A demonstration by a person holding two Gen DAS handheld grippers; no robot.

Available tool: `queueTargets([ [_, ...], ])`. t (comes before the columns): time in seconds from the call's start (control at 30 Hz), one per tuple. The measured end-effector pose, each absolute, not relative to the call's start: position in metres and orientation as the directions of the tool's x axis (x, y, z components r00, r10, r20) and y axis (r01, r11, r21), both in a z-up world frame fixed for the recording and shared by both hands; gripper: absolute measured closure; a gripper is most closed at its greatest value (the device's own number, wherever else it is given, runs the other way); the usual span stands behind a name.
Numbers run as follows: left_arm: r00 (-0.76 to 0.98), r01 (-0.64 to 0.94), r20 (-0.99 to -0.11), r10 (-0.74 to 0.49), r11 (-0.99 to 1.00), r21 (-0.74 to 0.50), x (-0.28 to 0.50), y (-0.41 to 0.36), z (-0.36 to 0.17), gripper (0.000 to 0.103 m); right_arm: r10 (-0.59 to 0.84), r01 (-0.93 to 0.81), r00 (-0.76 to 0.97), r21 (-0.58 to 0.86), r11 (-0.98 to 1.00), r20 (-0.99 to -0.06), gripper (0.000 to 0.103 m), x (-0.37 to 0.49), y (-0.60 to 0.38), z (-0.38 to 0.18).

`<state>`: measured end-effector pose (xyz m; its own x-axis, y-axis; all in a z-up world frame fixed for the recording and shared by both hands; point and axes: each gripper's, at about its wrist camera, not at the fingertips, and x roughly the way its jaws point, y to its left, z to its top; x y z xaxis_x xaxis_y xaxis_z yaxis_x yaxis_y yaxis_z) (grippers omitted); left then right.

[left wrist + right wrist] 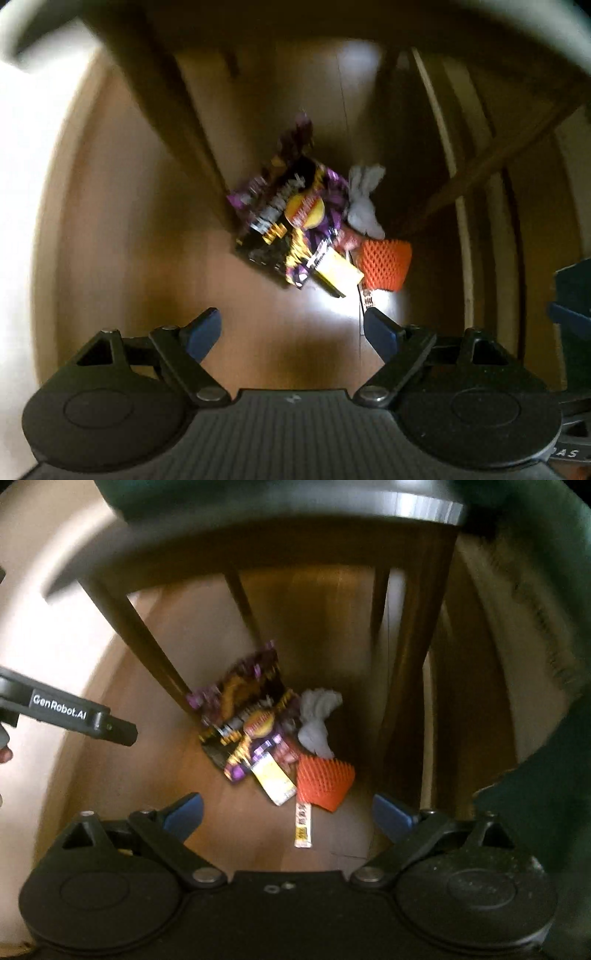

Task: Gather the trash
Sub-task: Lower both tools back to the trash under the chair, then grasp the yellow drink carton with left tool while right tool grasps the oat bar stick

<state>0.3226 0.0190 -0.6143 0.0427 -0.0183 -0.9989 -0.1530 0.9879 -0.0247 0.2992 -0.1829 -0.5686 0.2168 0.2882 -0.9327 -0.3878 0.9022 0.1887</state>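
A pile of trash lies on the wooden floor under a chair. It holds a purple and black snack bag [280, 218] [243, 723], a crumpled white tissue [364, 201] [317, 720], an orange foam net [386, 264] [323, 784], a yellow wrapper [334, 271] [275, 779] and a thin white sachet [303, 825]. My left gripper [291, 332] hangs above the pile, open and empty. My right gripper [288, 812] is also above it, open, nothing between its blue fingers. The left gripper's body [70, 710] shows at the left of the right wrist view.
Dark chair legs [166, 122] [147, 646] and the seat's underside [258, 535] stand close over the pile. A pale wall or skirting [22, 184] runs on the left. A dark green object [546, 812] sits at the right edge, with a cardboard edge [535, 609] above it.
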Motion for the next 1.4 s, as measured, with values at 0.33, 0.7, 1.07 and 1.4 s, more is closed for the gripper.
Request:
queueTargets([
  [0.33, -0.075, -0.099, -0.995, -0.06, 0.994, -0.052, 0.314, -0.009, -0.759, 0.018, 0.24, -0.507, 0.108, 0.154, 0.848, -0.965, 0.021, 0.297, -0.164, -0.736],
  [0.7, -0.114, -0.544, -0.98, -0.163, 0.836, -0.076, 0.342, -0.015, -0.84, 0.018, 0.24, -0.489, 0.069, 0.177, 0.854, -0.968, 0.033, 0.271, -0.147, -0.821],
  [1.07, -0.131, -0.646, -0.979, -0.154, 0.762, -0.033, 0.354, 0.0, -0.872, 0.019, 0.181, -0.454, 0.114, 0.111, 0.884, -0.977, 0.056, 0.274, -0.132, -0.848],
  [1.4, -0.206, -0.66, -0.958, -0.199, 0.751, -0.014, 0.337, 0.011, -0.89, 0.055, 0.139, -0.476, 0.193, 0.031, 0.879, -0.971, 0.078, 0.266, -0.122, -0.852],
])
